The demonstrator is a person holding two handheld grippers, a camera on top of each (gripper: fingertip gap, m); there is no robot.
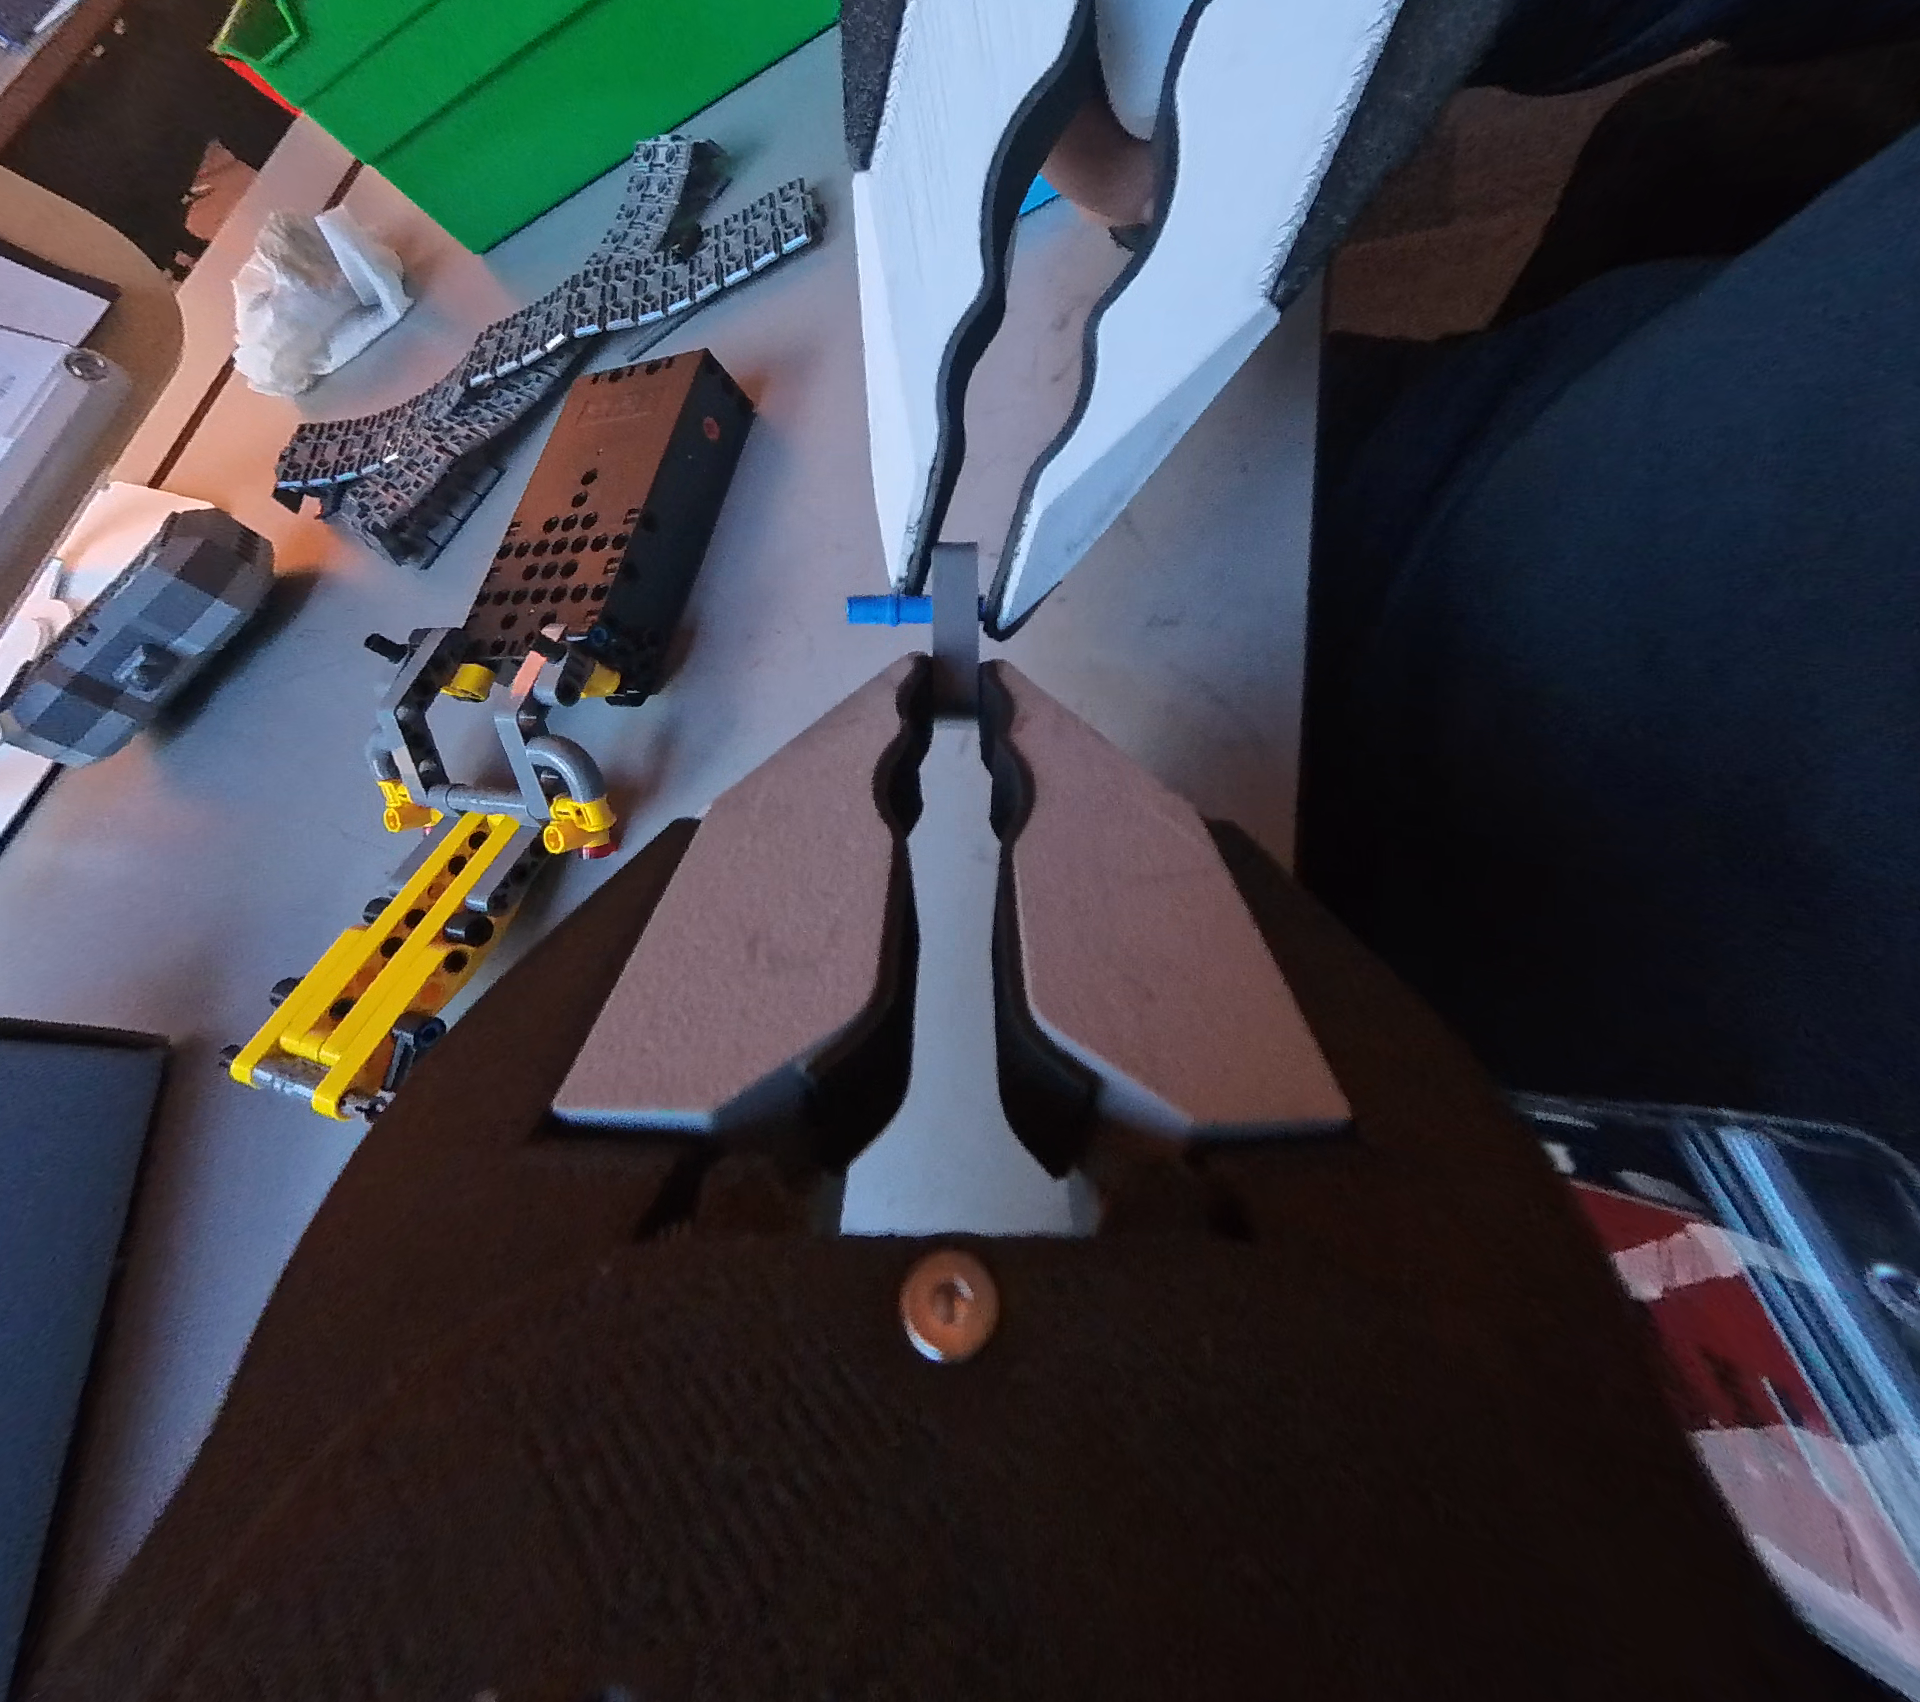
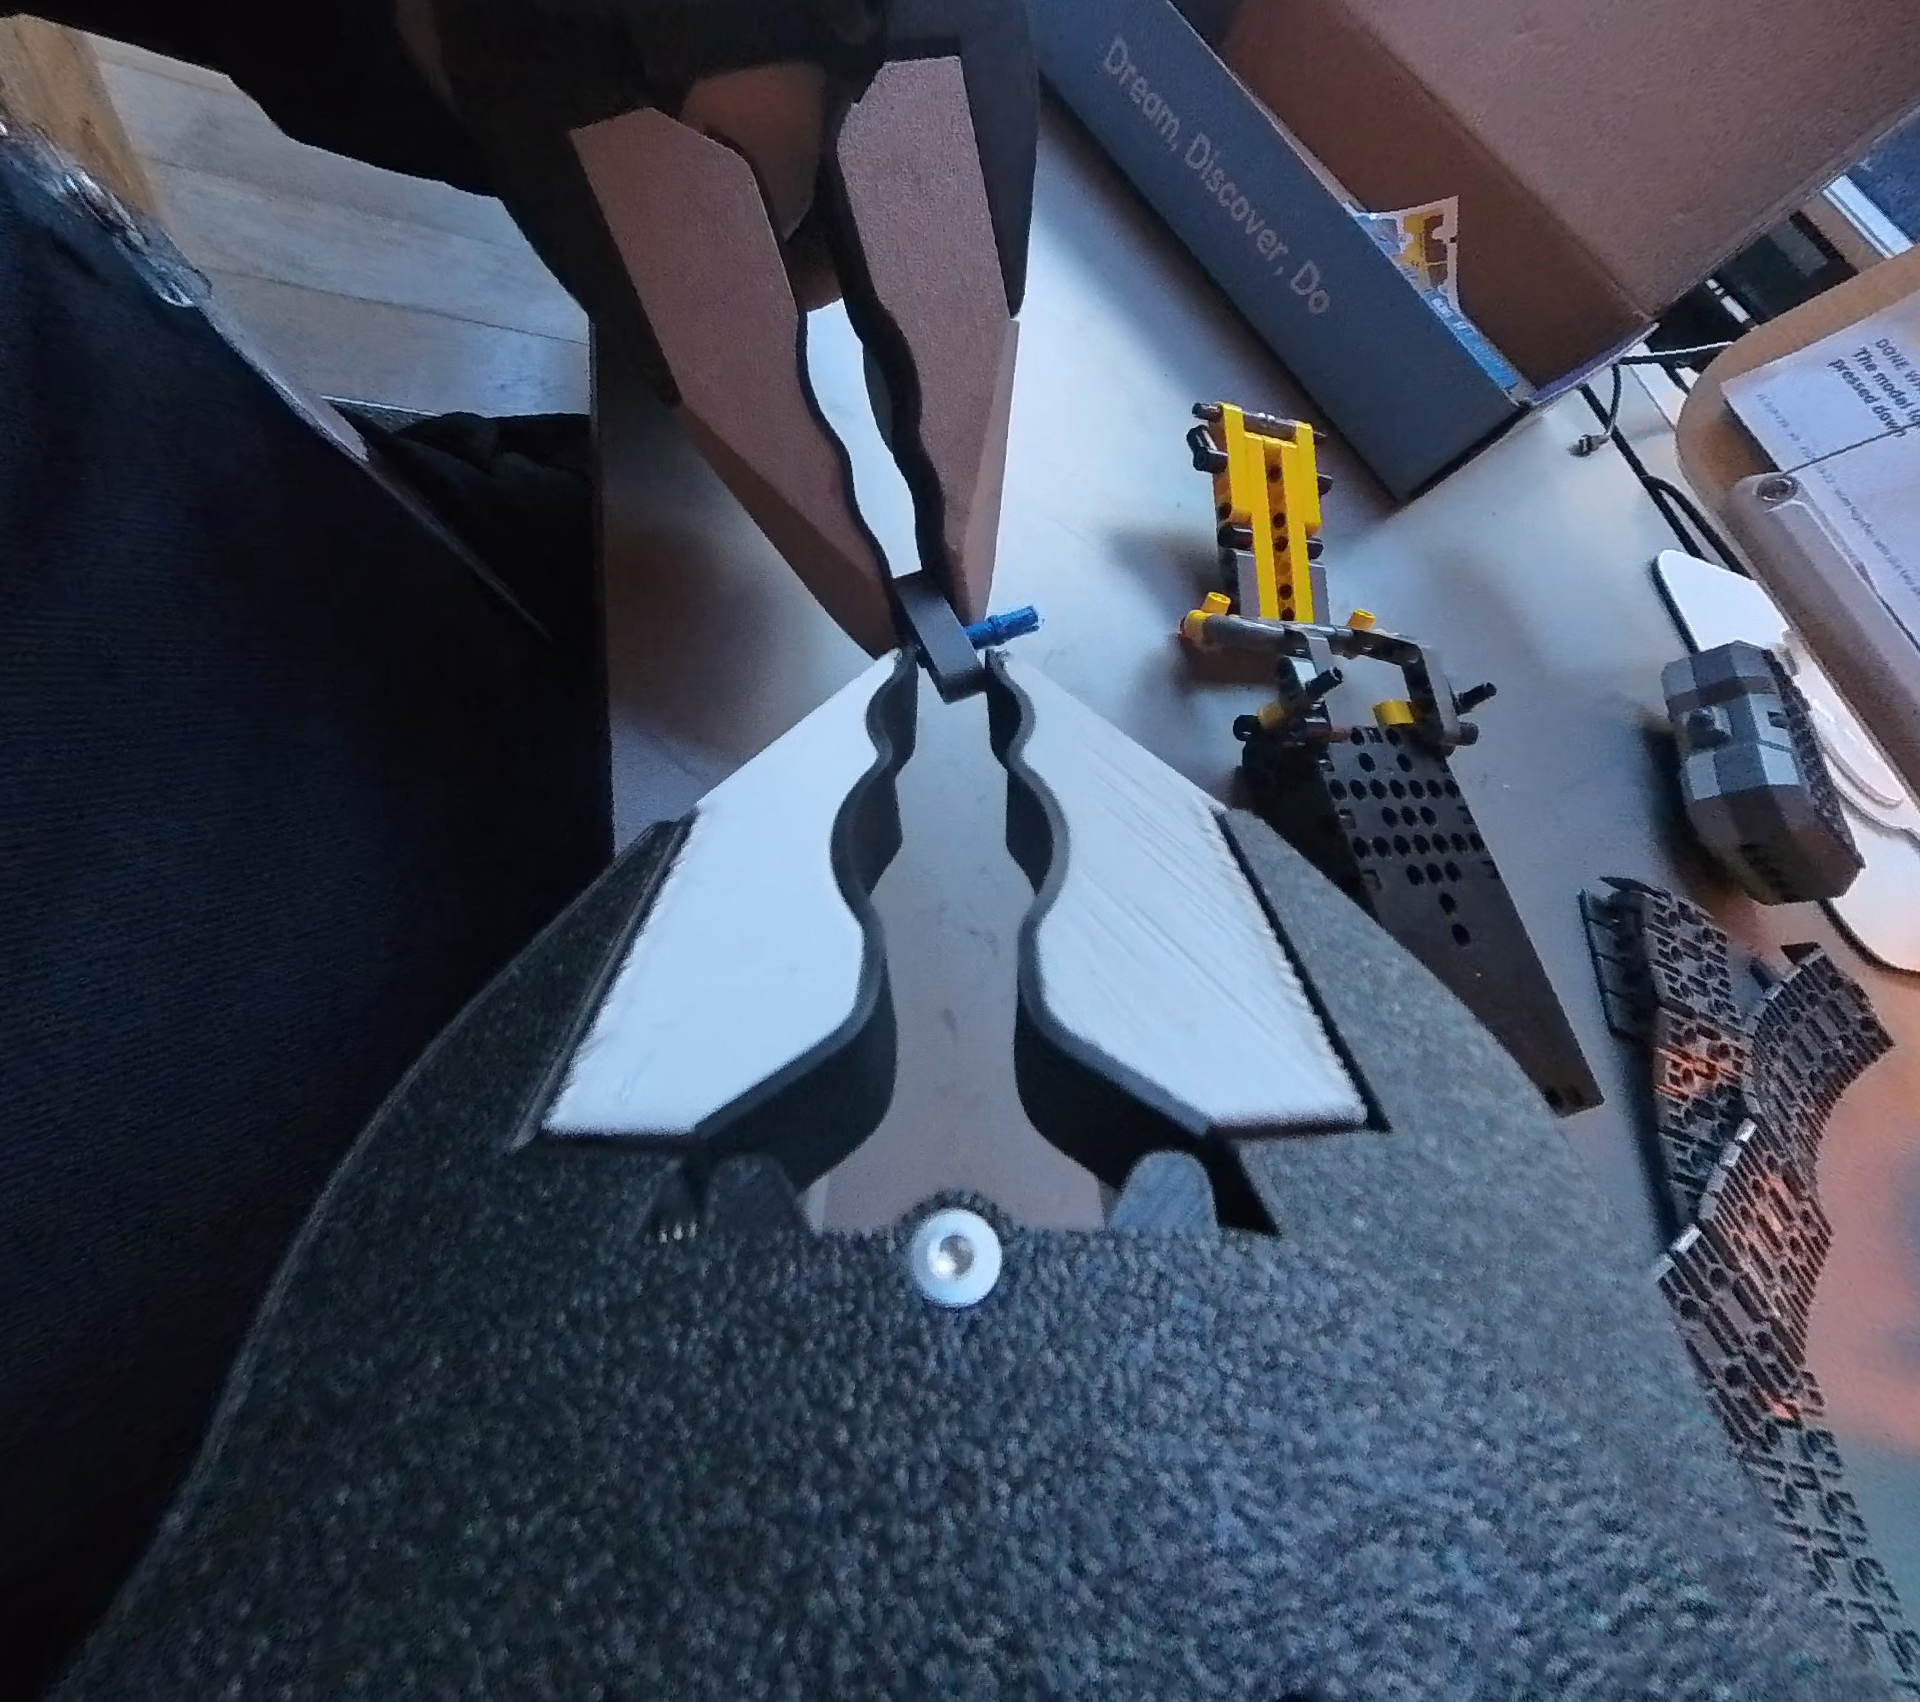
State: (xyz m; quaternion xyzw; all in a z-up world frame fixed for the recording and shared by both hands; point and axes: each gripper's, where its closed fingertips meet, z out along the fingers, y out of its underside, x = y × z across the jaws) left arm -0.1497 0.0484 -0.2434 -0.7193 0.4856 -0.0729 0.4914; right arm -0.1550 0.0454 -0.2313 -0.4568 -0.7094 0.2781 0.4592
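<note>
The two grippers meet tip to tip above a grey table (image 1: 1174, 572), near its edge. The left gripper (image 1: 954, 678), with brown pads, is nearly closed and clamps one end of a short dark grey beam (image 1: 956, 613). The right gripper (image 2: 951, 665), with white pads, is closed to the same narrow gap and clamps the other end of the same beam. In the left wrist view the right gripper (image 1: 951, 598) comes in from the far side. In the right wrist view the left gripper (image 2: 930, 603) does the same.

The beam is held clear of the table, in the air between the two sets of tips. Its long axis runs along the line from one gripper to the other. A blue pin (image 1: 883, 609) sticks out of the beam sideways, across that axis and roughly level with the table. Whether either gripper touches the pin cannot be told.

Surroundings, left wrist view:
- A yellow and grey brick assembly (image 1: 416, 935) lies on the table left of the grippers, joined to a black perforated block (image 1: 613, 530).
- Dark tread strips (image 1: 540, 364) lie beyond the block, crossing one another.
- Green bins (image 1: 582, 11) are stacked at the far side.
- A crumpled clear bag (image 1: 312, 302) lies beside the strips.
- A grey blocky part (image 1: 135, 624) sits at the left edge.

The right wrist view adds a dark grey box (image 2: 1247, 229) and a brown carton (image 2: 1579, 21) beyond the assembly. Nothing stands between the tips and the beam.
</note>
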